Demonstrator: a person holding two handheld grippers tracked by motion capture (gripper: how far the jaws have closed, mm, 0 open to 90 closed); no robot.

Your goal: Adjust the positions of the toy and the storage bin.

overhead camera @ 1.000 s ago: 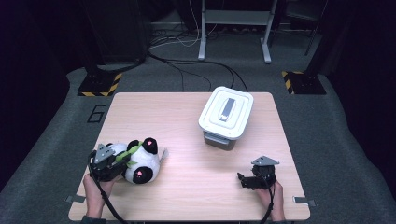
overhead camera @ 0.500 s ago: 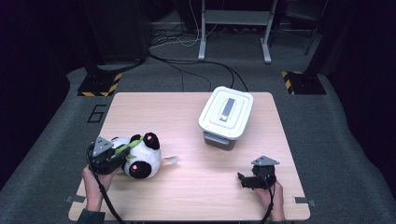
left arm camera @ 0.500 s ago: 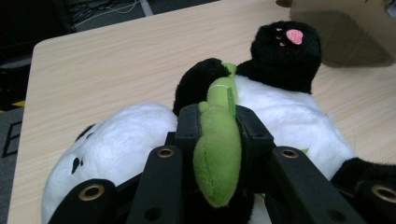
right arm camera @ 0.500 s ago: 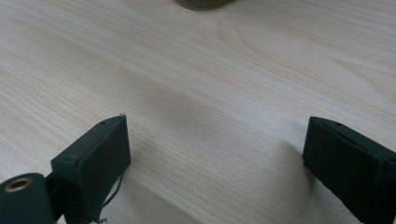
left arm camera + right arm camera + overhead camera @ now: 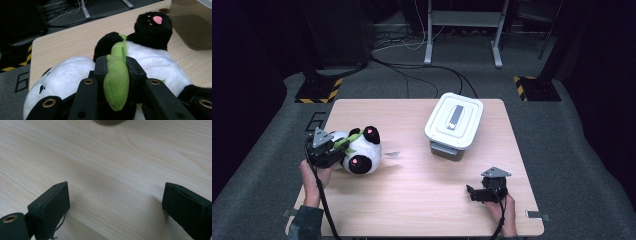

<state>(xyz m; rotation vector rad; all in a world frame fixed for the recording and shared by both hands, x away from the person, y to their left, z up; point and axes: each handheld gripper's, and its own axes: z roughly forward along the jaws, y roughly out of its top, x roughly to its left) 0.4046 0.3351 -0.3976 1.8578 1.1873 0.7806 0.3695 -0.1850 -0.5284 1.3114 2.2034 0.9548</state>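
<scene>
The right claw (image 5: pixel 477 192) rests low over the table (image 5: pixel 422 200) near the person's edge, its jaws spread wide with bare wood between them in the right gripper view (image 5: pixel 113 202). Nothing touches its pads.

Across the table from it, the left claw (image 5: pixel 337 149) is clamped on the green stalk (image 5: pixel 116 80) of the panda (image 5: pixel 359 150). In the left gripper view the two black pads press the stalk from both sides, and the stalk runs on past the tips (image 5: pixel 116 65) toward the panda's black arm. The white body bulges just beyond and below the jaws, and a black paw with a pink pad (image 5: pixel 153 27) lies farther out.

Beyond the panda, well apart from both claws, stands the box (image 5: pixel 453 125), its white lid on. It sits ahead and to the right of the left claw, and ahead of the right one.
</scene>
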